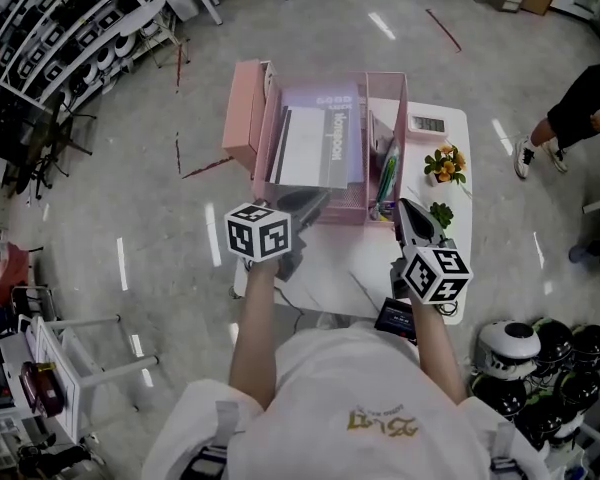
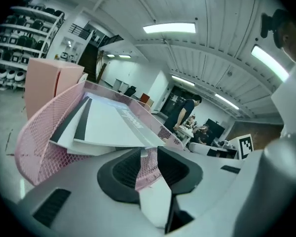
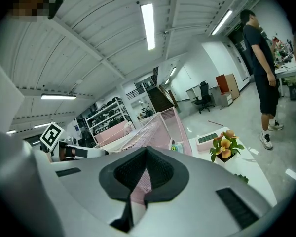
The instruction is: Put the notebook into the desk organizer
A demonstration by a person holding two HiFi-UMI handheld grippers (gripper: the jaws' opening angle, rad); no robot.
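A pink mesh desk organizer [image 1: 405, 118] stands on a white table [image 1: 355, 263]. Inside it, a white and grey notebook [image 1: 315, 148] leans tilted on other books. My left gripper [image 1: 315, 200] is at the organizer's front wall. In the left gripper view its jaws [image 2: 149, 169] stand a narrow gap apart, with the pink mesh of the organizer [image 2: 44, 147] showing in the gap and the notebook [image 2: 108, 125] just beyond. No pad presses on anything. My right gripper [image 1: 412, 213] hovers beside the organizer's right front corner, shut and holding nothing [image 3: 142, 186]; the organizer [image 3: 160, 127] lies ahead of it.
A pink box [image 1: 242, 118] stands against the organizer's left side. Pens [image 1: 385, 178] fill its right compartment. A small flower pot [image 1: 445, 163] and a pale desk clock [image 1: 427, 124] sit to the right. A person [image 1: 580, 108] stands farther right, with helmets [image 1: 540, 348] on the floor.
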